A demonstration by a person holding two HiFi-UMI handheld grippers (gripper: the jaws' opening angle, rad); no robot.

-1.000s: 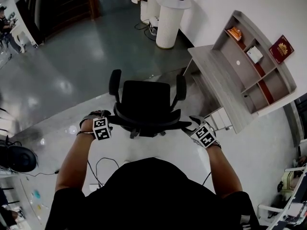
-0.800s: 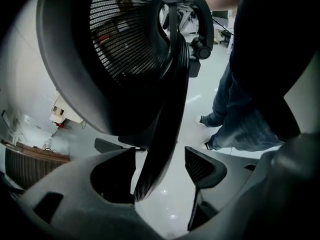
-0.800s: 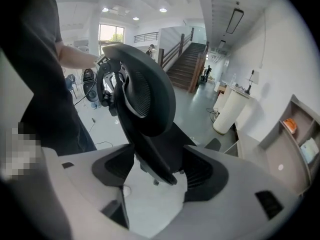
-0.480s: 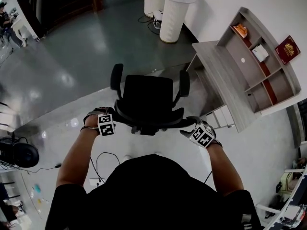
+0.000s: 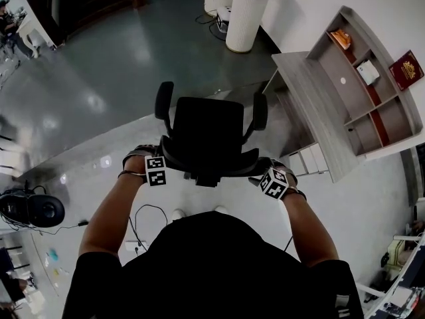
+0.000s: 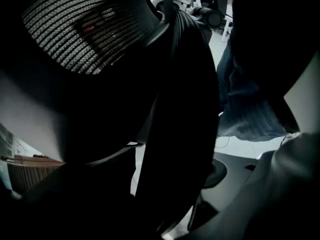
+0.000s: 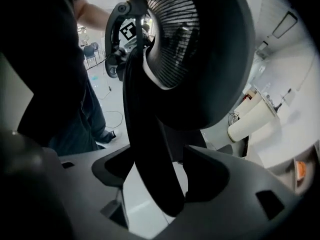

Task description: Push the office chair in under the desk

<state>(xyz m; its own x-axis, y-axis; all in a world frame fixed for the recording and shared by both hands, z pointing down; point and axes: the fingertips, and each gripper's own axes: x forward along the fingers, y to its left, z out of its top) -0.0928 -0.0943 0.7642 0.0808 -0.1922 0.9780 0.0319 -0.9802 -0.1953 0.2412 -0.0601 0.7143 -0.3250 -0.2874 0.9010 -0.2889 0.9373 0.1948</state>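
The black office chair [image 5: 207, 128] stands on the pale floor, its seat facing away from me, left of the grey wooden desk [image 5: 302, 105]. My left gripper [image 5: 164, 162] is at the left end of the mesh backrest [image 5: 209, 165], and my right gripper [image 5: 260, 173] is at the right end. In the left gripper view the dark backrest frame [image 6: 175, 109] fills the space between the jaws of the left gripper [image 6: 170, 184]. In the right gripper view the frame bar [image 7: 147, 149] runs down between the jaws of the right gripper [image 7: 160, 179], touching them.
A shelf unit [image 5: 372, 92] with a red book [image 5: 406, 68] tops the desk; white drawers [image 5: 307, 161] sit under it. A white ribbed pedestal [image 5: 244, 18] stands beyond the desk. A cable [image 5: 143, 221] and a black round device [image 5: 30, 210] lie at my left.
Both grippers, still on the backrest, have drawn a little closer together, and the chair has shifted slightly forward. The desk has slid to the upper right of the view.
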